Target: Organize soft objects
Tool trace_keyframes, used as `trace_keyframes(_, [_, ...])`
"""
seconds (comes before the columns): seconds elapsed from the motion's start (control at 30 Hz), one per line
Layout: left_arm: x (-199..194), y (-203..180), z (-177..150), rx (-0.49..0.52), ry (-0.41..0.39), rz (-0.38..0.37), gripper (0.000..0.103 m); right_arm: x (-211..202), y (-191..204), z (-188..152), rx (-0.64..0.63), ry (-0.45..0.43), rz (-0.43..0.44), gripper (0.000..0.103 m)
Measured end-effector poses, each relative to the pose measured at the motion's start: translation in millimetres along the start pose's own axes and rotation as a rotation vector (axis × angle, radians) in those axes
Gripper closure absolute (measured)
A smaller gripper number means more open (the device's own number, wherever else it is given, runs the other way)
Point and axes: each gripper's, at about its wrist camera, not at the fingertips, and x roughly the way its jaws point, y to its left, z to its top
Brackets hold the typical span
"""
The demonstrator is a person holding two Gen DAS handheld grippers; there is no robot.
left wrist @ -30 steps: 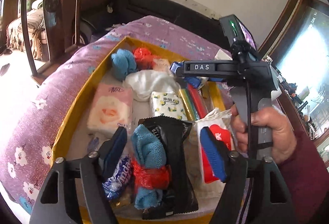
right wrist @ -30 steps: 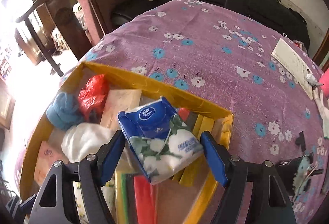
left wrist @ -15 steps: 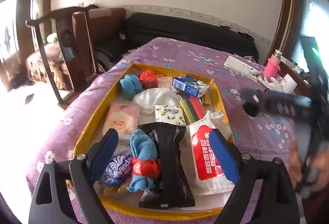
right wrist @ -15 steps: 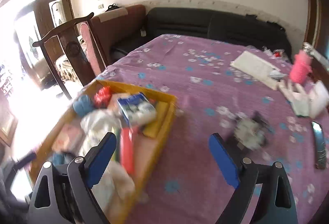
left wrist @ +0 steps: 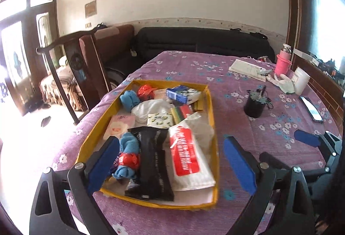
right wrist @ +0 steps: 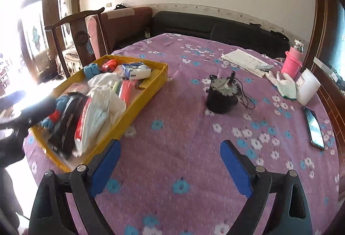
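A yellow tray (left wrist: 212,109) on the purple flowered table holds soft items. Among them are a blue tissue pack (left wrist: 183,93) at its far right, a white cloth (left wrist: 151,107), a pink tissue pack (left wrist: 120,125), a black pouch (left wrist: 153,159), a red-and-white pack (left wrist: 185,155) and a blue cloth roll (left wrist: 128,155) with a red band. My left gripper (left wrist: 170,144) hovers above the tray's near end, its jaws opening, touching nothing. My right gripper (right wrist: 170,145) is open over bare tablecloth, right of the tray (right wrist: 138,103), holding nothing.
A black cylindrical motor (right wrist: 222,94) with wires stands mid-table. At the right are a phone (right wrist: 313,127), a white glove (right wrist: 285,84), a white jar (right wrist: 307,88), a pink bottle (right wrist: 292,62) and papers (right wrist: 245,61). A wooden chair (right wrist: 71,40) and black sofa stand beyond.
My right gripper let go of the blue tissue pack in the tray's far right corner and swung right over the tablecloth. My left gripper widened and drew back and up from the tray.
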Motion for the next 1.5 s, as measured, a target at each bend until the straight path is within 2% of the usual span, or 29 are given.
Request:
trace_keyframes(0.4, [-17.5, -42.0, -6.0, 0.122, -0.035, 0.052, 0.002, -18.7, -15.6, -22.6, 0.037, -0.014, 0.003, 0.007])
trace_keyframes(0.77, [-17.6, -53.9, -8.7, 0.132, -0.048, 0.060, 0.002, -19.9, -25.0, -31.7, 0.062, -0.011, 0.009, 0.007])
trace_keyframes(0.93, [-35.2, -50.5, -8.1, 0.099, -0.171, 0.119, 0.001, -20.0, -23.1, -34.4, 0.060, -0.024, 0.002, 0.007])
trace_keyframes(1.13, [-69.8, -35.4, -9.7, 0.019, -0.391, 0.170, 0.000, -24.4, -15.2, -40.4, 0.055, -0.070, 0.012, 0.007])
trace_keyframes(1.2, [-74.2, -25.7, -6.4, -0.010, -0.416, 0.165, 0.000, -24.1, -10.4, -40.7, 0.040, -0.071, 0.006, 0.006])
trace_keyframes(1.27, [-62.4, -7.1, 6.0, -0.042, -0.342, 0.172, 0.000, -21.6, -7.0, -39.8, 0.022, -0.059, 0.002, 0.005])
trace_keyframes(1.37, [-21.5, 34.9, 21.9, -0.092, -0.109, 0.100, 0.000, -19.0, -6.3, -38.8, 0.008, -0.041, -0.024, 0.006])
trace_keyframes(1.43, [11.6, 61.1, 26.0, -0.086, 0.050, 0.150, 0.000, -20.0, -9.8, -40.0, 0.016, -0.039, -0.040, 0.006])
trace_keyframes(1.5, [34.3, 79.3, 26.1, -0.053, 0.119, 0.246, 0.000, -20.3, -17.1, -42.8, 0.054, -0.037, -0.035, 0.005])
